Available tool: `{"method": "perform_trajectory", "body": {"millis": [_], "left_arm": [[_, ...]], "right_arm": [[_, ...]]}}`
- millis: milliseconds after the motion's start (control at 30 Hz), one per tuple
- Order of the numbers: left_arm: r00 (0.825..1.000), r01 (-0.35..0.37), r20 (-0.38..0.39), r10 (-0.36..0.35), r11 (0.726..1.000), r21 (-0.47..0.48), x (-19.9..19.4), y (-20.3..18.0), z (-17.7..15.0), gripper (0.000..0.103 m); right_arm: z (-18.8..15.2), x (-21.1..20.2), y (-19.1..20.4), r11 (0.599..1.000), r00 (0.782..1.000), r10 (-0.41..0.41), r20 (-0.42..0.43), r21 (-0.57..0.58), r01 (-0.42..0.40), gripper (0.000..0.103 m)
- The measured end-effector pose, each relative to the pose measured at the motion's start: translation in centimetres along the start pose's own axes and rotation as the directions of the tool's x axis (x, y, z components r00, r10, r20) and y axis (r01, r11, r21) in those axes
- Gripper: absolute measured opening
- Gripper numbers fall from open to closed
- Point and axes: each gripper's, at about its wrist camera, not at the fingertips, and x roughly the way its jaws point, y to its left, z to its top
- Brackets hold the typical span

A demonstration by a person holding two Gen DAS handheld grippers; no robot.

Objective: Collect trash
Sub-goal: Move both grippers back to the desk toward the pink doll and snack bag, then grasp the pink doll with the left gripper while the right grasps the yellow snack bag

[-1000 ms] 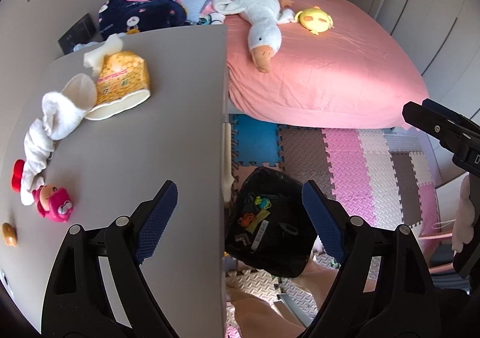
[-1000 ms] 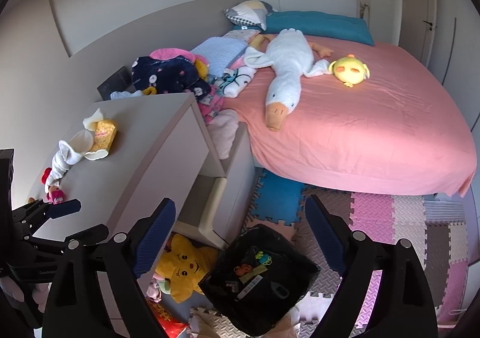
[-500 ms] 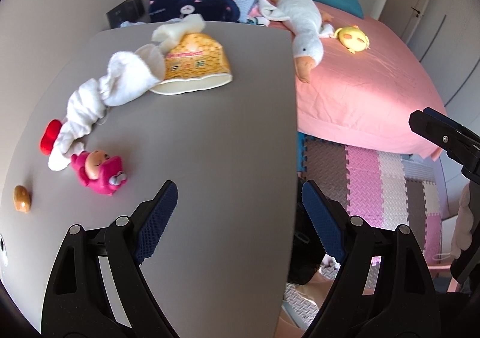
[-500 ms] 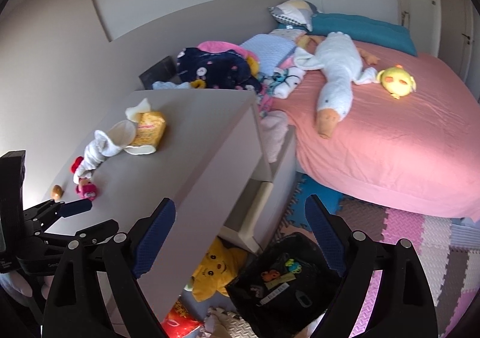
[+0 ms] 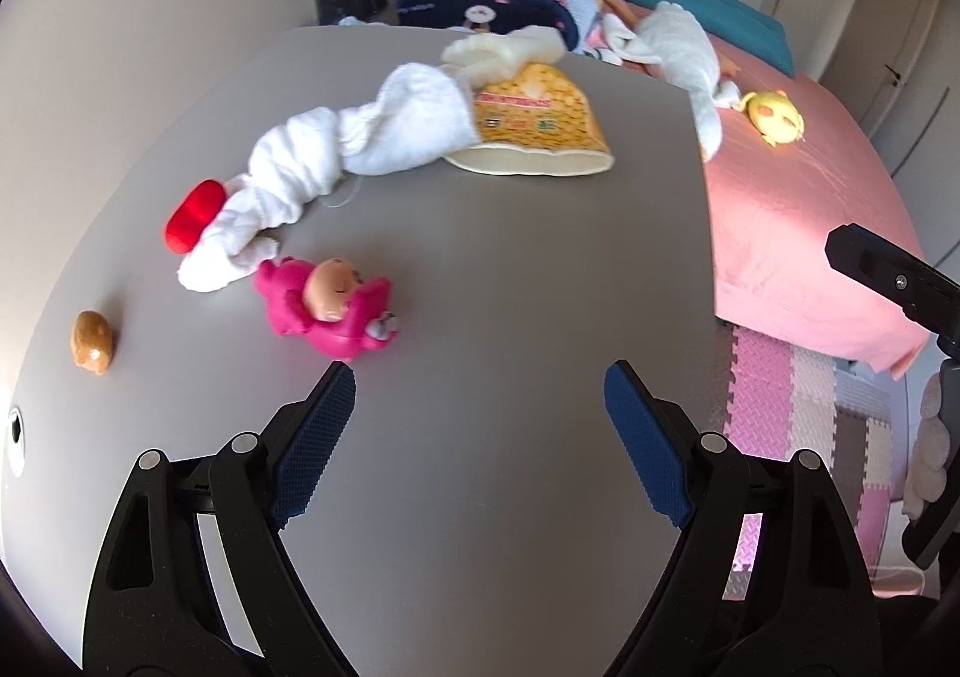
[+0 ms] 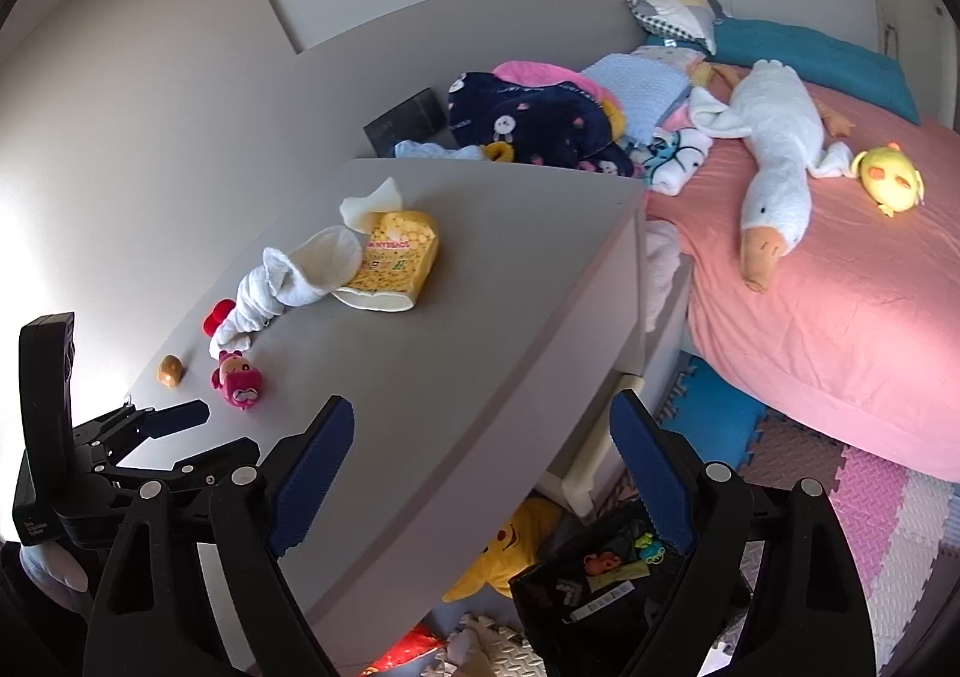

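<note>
Left wrist view now looks across the grey dresser top, where a second ago it looked down past the dresser's edge at the black trash bag on the floor; the bag has dropped out of this view. That swing suggests the search for litter has shifted from the floor to the surface.

From left to right on the top lie a small brown object, a red piece, a twisted white cloth, a pink toy figure and a yellow tissue pack. The left gripper hovers with its blue pads spread wide and nothing between them, the pink toy just beyond its left pad. Half a second ago the toy sat farther off, so the gripper has closed in.

In the right wrist view the right gripper is likewise spread and empty, above the dresser's near corner. The black trash bag sits on the floor mat below, low in the frame and partly behind the right finger; its contents look like small scraps, though I cannot be sure.
</note>
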Motion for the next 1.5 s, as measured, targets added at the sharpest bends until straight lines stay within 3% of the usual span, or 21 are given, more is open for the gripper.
{"method": "perform_trajectory", "body": {"millis": [100,300,467,867,1033,1200,1367,1433,1500], "left_arm": [[1.000,-0.019,0.008,0.019,0.999,-0.026,0.1,1.2,0.0,0.082],[0.999,-0.049,0.013,0.050,0.995,-0.081,0.7,3.6,0.2,0.082],[0.998,-0.060,0.016,0.061,0.993,-0.098,1.5,4.9,0.4,0.082],[0.999,-0.040,0.017,0.043,0.991,-0.128,2.8,7.0,1.1,0.082],[0.999,-0.028,0.017,0.031,0.991,-0.132,3.4,7.5,1.4,0.082],[0.999,-0.022,0.027,0.026,0.993,-0.120,3.2,7.5,1.3,0.082],[0.999,0.009,0.039,-0.005,0.994,-0.113,3.5,7.5,1.2,0.082],[0.999,0.013,0.041,-0.009,0.993,-0.113,3.7,7.5,1.1,0.078],[0.999,0.014,0.047,-0.009,0.994,-0.107,3.6,7.5,1.1,0.069]], "right_arm": [[0.7,1.2,0.2,1.000,0.999,0.026,-0.025,0.007,-0.026,0.077],[2.1,3.7,0.6,0.997,0.995,0.072,-0.069,0.031,-0.070,0.071],[3.0,6.0,0.6,0.990,0.986,0.122,-0.113,0.079,-0.113,0.069],[4.9,10.4,1.8,0.987,0.976,0.149,-0.160,0.077,-0.139,0.069],[5.6,12.4,2.2,0.983,0.968,0.169,-0.185,0.096,-0.154,0.056],[6.2,13.7,2.6,0.979,0.963,0.192,-0.191,0.113,-0.172,0.055],[6.7,14.7,3.0,0.971,0.953,0.220,-0.207,0.142,-0.193,0.047],[6.7,15.2,2.9,0.963,0.945,0.242,-0.218,0.169,-0.208,0.035],[6.7,15.4,2.9,0.958,0.941,0.256,-0.220,0.184,-0.218,0.032]]}}
